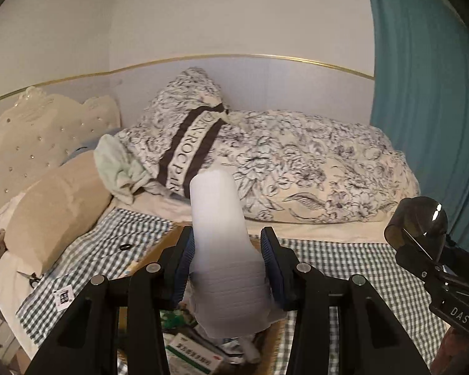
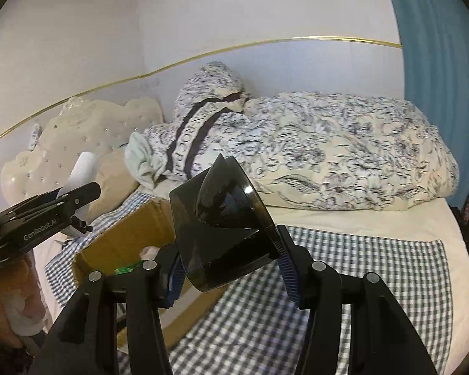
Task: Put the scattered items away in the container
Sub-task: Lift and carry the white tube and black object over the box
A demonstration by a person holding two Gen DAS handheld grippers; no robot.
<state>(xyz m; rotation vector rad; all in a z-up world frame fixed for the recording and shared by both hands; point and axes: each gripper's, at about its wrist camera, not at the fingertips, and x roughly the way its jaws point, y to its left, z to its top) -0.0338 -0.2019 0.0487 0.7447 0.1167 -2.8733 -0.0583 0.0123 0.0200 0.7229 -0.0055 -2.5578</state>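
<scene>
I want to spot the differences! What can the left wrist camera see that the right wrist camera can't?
Only the left wrist view: the medicine packet among things inside the cardboard box, and a small black ring on the checked cloth.

Only the right wrist view: the box's outer side and a hand holding the left tool.

Both: the white plastic bottle, the dark smoky plastic container in the right tool, and the flowered quilt.

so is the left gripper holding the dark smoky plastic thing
No, the left gripper is shut on a white stack of plastic cups; the dark smoky plastic piece sits in the right gripper.
</scene>
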